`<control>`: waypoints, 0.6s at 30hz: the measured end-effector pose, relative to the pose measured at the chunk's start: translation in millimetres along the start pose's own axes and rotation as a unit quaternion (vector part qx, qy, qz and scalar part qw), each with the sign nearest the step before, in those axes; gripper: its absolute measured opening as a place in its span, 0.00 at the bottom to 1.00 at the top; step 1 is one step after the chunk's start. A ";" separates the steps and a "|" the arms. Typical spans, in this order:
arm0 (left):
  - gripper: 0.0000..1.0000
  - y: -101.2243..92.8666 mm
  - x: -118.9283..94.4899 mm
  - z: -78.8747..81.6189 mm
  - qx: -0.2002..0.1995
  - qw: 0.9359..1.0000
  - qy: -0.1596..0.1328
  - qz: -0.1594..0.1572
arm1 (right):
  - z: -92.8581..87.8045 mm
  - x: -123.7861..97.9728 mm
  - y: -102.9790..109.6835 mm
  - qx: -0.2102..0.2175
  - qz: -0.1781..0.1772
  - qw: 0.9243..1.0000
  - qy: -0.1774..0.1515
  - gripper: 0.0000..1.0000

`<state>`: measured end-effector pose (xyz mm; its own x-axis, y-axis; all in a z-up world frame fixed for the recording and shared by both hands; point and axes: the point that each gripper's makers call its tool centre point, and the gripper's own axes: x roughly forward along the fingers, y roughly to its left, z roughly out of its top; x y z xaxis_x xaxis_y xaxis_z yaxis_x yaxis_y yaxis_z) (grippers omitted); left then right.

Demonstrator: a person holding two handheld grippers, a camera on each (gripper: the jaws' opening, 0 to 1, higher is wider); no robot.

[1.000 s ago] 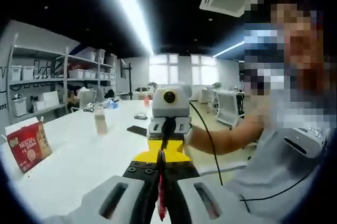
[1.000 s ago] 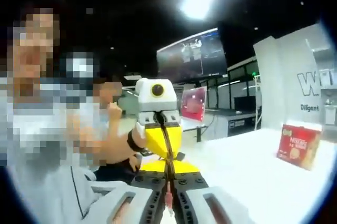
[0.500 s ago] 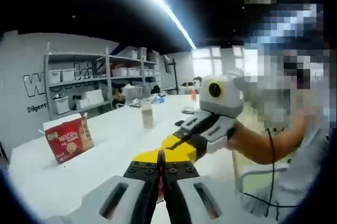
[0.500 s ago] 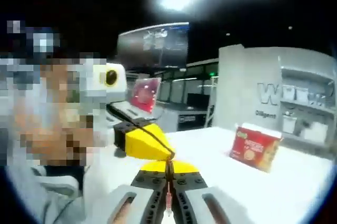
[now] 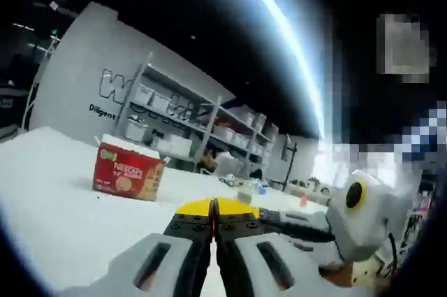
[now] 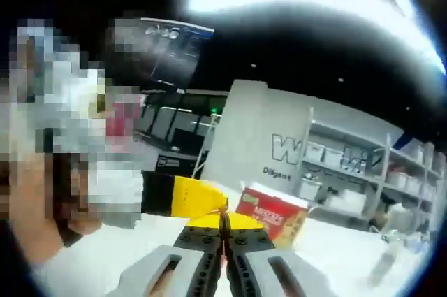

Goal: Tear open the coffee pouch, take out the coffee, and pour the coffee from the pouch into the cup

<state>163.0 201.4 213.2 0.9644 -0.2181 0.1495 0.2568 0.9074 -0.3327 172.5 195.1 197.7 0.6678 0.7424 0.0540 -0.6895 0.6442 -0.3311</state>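
My left tongs and right tongs meet tip to tip, both pressed shut. In the right gripper view a thin red strip, likely the coffee pouch, shows between my right jaws. No cup is identifiable. The red coffee box sits mid-left on the white surface. I judge a clean tear needs firm grips and opposite twisting.

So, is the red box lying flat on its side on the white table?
No, in the left gripper view the red box stands upright on the white table, its top flap open.
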 end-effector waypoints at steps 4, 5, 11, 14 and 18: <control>0.02 0.7 -0.8 1.3 0.073 0.996 -0.013 0.044 | -3.1 1.8 -2.0 0.009 -0.012 1.000 -0.004 0.00; 0.02 -0.6 -2.0 2.5 0.088 0.995 -0.021 0.052 | -2.7 0.4 -3.5 0.016 -0.014 1.000 -0.006 0.00; 0.03 -10.0 1.2 -6.0 0.085 0.996 0.005 -0.038 | 3.4 -17.7 -7.4 0.051 0.029 0.998 -0.036 0.01; 0.04 -24.0 -11.1 0.8 0.037 0.989 0.001 -0.142 | 8.7 -33.6 7.3 0.100 0.128 0.985 -0.056 0.01; 0.13 -38.7 -41.1 -1.1 0.059 0.967 0.048 -0.243 | 15.6 -66.6 16.9 0.131 0.221 0.963 -0.080 0.01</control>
<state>113.5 174.8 218.9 0.7350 -0.6558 0.1723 0.6771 0.7234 -0.1348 112.1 159.5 203.2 0.2554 0.9602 0.1130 -0.9576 0.2673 -0.1074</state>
